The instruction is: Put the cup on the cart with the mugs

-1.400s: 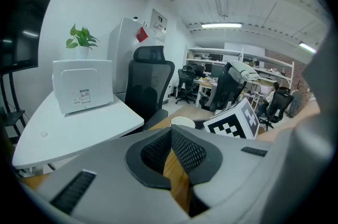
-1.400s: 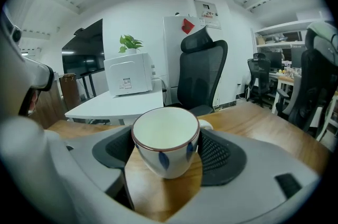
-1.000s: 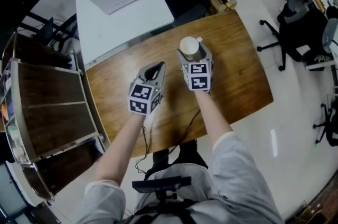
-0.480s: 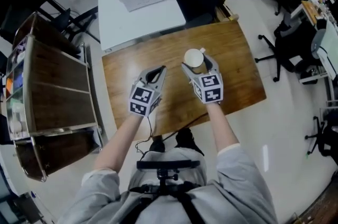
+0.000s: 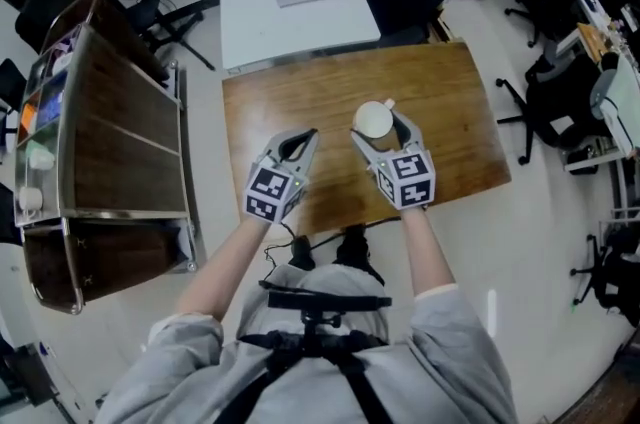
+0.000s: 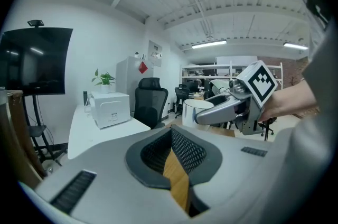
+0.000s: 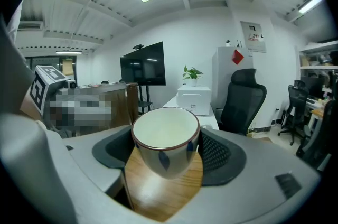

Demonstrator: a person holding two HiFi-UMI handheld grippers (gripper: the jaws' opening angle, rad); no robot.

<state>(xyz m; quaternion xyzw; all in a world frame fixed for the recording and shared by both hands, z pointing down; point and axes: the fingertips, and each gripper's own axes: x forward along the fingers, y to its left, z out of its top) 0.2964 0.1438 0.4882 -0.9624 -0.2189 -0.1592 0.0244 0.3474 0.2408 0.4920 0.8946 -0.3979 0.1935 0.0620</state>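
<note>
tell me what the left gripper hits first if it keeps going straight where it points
Likely the black chair beyond the white table: it sits just over the shut, empty left gripper in that gripper's view. Depth is unclear; tilted down, it might reach the wood table first.

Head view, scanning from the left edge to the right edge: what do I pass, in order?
Metal-framed cart with dark wooden shelves → left gripper → white ceramic cup clamped in the right gripper → black office chairs.
</note>
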